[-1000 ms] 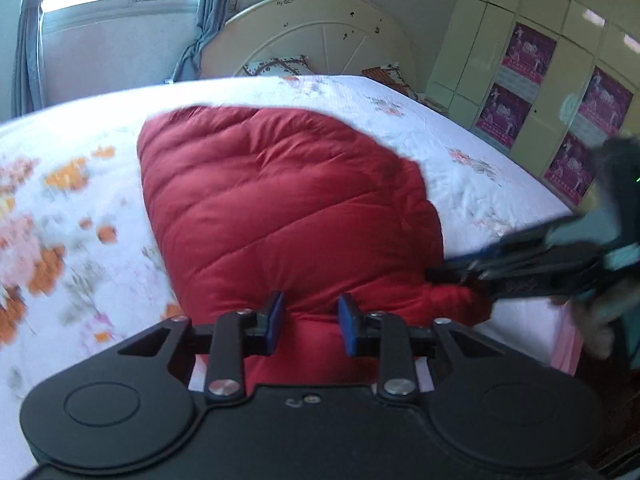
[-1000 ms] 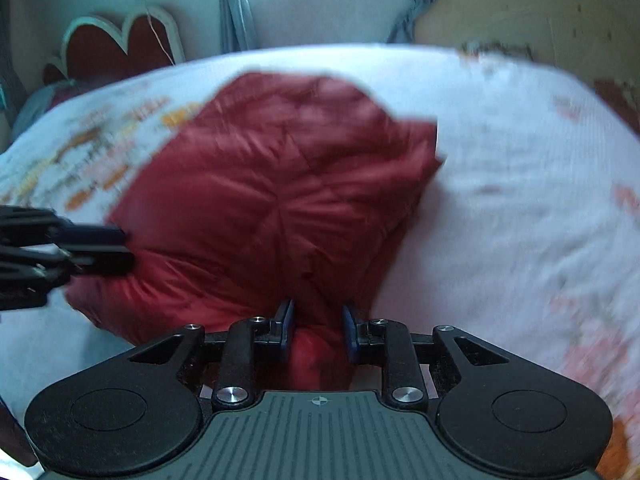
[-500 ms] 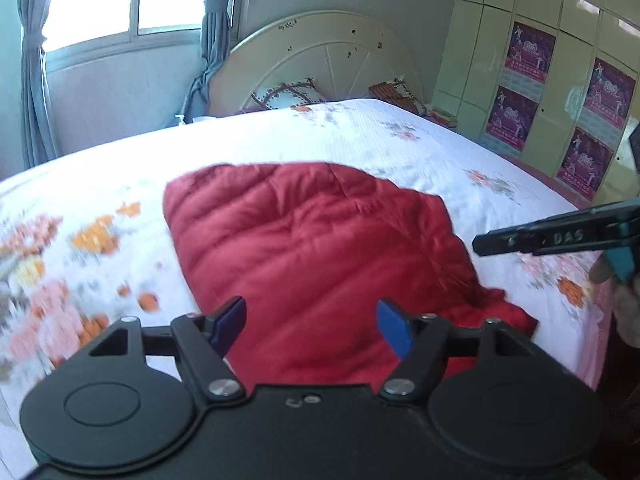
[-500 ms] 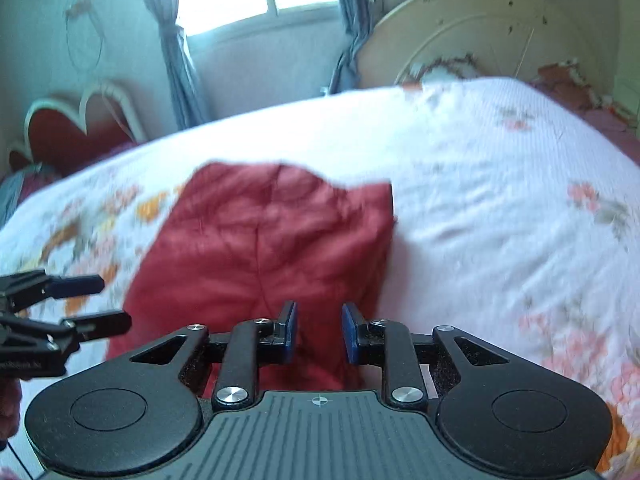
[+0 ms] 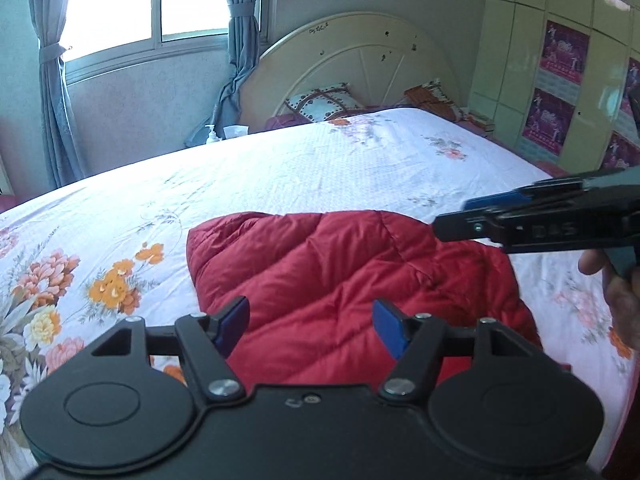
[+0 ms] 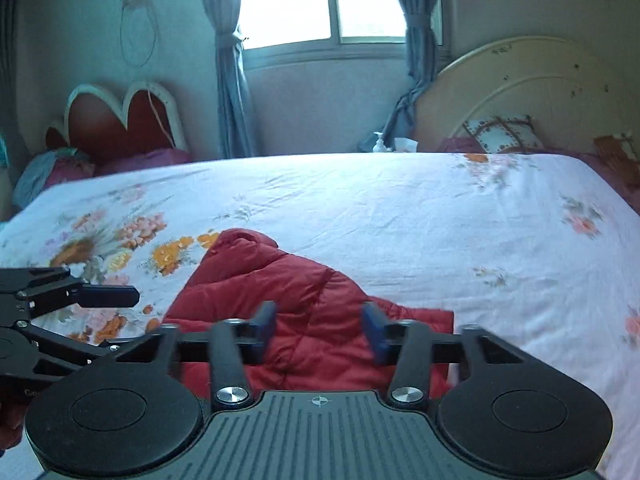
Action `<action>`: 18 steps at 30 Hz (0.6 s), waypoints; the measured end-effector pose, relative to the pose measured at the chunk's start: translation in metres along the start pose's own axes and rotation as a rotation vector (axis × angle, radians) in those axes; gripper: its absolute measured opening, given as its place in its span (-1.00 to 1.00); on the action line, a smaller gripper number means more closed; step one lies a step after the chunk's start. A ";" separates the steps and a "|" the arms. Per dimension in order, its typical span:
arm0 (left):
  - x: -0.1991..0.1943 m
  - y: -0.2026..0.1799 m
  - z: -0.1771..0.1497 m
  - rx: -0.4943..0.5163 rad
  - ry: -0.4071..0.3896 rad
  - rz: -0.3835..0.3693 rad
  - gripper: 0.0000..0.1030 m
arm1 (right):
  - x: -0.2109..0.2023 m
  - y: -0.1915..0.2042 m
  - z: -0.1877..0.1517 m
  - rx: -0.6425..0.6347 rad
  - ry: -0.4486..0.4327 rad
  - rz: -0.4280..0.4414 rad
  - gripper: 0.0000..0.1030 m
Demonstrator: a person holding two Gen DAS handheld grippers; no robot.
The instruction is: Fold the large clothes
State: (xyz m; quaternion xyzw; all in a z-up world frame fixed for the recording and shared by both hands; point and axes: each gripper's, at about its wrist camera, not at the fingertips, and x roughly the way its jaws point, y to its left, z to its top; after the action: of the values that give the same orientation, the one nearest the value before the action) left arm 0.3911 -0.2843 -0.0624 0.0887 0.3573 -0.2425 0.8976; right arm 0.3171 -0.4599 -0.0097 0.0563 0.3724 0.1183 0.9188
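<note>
Black-framed with blue pads, the left tool (image 5: 310, 328) and right tool (image 6: 318, 330) both hang above the near edge of the red down jacket (image 5: 352, 280), fingers spread, gripping nothing; the folded jacket lies on the floral bed (image 5: 320, 160), headboard (image 5: 352, 60) beyond.

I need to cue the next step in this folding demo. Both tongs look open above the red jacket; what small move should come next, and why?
Probably lower the left tongs onto the near edge of the red jacket and close. Both the left and the right tongs hang open, holding nothing, and the jacket lies bunched on the bed, its fold apparently unfinished.
</note>
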 end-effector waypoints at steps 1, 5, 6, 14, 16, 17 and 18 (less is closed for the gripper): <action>0.006 0.000 0.003 -0.003 0.005 0.008 0.27 | 0.009 -0.002 0.002 -0.007 0.012 0.004 -0.40; 0.032 0.001 0.012 -0.036 0.022 0.030 0.25 | 0.039 -0.013 0.003 0.003 0.052 0.014 -0.50; 0.039 0.002 0.015 -0.044 0.029 0.033 0.23 | 0.045 -0.016 0.002 0.004 0.063 0.015 -0.50; 0.091 0.007 0.016 -0.102 0.130 0.048 0.24 | 0.087 -0.046 -0.019 0.084 0.174 0.032 -0.50; 0.098 0.010 0.014 -0.110 0.149 0.055 0.24 | 0.094 -0.048 -0.027 0.097 0.186 0.040 -0.50; 0.101 0.009 0.013 -0.107 0.160 0.059 0.24 | 0.096 -0.050 -0.029 0.100 0.187 0.042 -0.50; 0.104 0.009 0.012 -0.105 0.171 0.065 0.24 | 0.098 -0.050 -0.031 0.104 0.188 0.043 -0.50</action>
State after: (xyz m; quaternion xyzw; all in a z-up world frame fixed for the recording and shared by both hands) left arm 0.4676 -0.3190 -0.1247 0.0736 0.4417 -0.1860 0.8746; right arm 0.3725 -0.4823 -0.1070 0.1008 0.4612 0.1232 0.8729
